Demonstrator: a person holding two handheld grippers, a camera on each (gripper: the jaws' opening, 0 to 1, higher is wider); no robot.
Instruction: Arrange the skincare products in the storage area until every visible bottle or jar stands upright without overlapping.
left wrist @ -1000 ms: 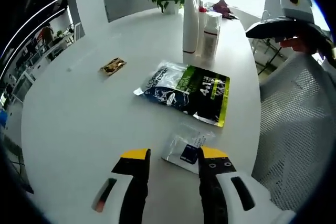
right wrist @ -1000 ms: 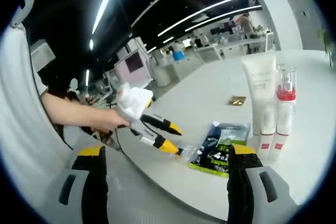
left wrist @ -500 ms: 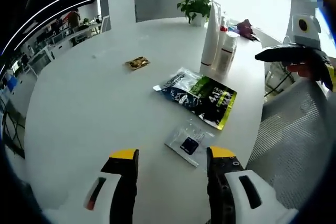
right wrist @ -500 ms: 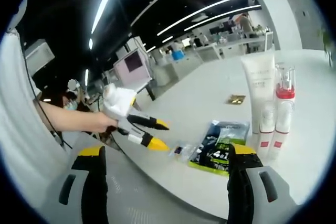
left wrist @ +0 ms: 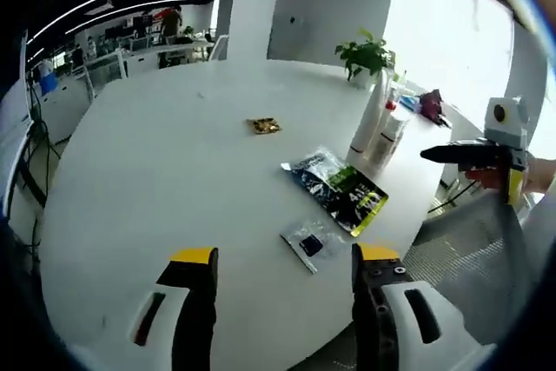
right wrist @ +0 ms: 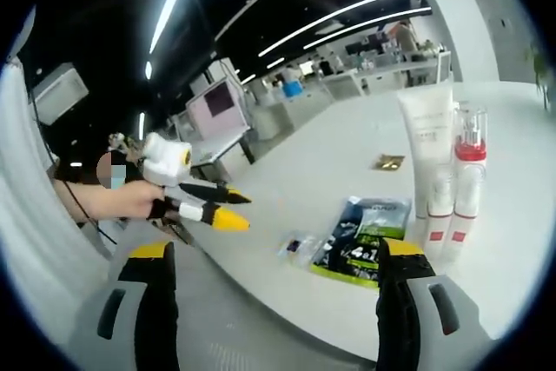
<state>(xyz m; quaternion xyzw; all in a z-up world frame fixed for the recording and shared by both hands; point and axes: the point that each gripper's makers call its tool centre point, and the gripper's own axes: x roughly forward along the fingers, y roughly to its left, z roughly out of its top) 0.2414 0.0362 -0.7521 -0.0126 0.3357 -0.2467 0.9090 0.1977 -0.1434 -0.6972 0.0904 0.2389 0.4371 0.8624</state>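
Note:
Upright at the far right edge of the round white table (left wrist: pixel 148 171) stand a tall white tube (left wrist: pixel 368 123) and two smaller bottles (left wrist: pixel 391 132). In the right gripper view the tube (right wrist: pixel 427 149) rises beside a clear pump bottle with a red band (right wrist: pixel 470 171) and a short white bottle (right wrist: pixel 441 210). My left gripper (left wrist: pixel 285 258) hangs open over the table's near edge, holding nothing. It also appears as the left gripper (right wrist: pixel 228 211), held by a hand off the table's side. My right gripper (right wrist: pixel 278 254) is open and empty; the right gripper (left wrist: pixel 427 155) hovers beyond the bottles.
A dark green-and-black pouch (left wrist: pixel 336 188) lies flat near the bottles, with a small clear sachet (left wrist: pixel 308 241) in front of it and a gold sachet (left wrist: pixel 262 125) further in. A potted plant (left wrist: pixel 365 54) stands at the back. A white mesh chair (left wrist: pixel 460 249) is at the right.
My left gripper has drawn back and up from the clear sachet, off the table's edge, so its view takes in more of the table. The right gripper has held still.

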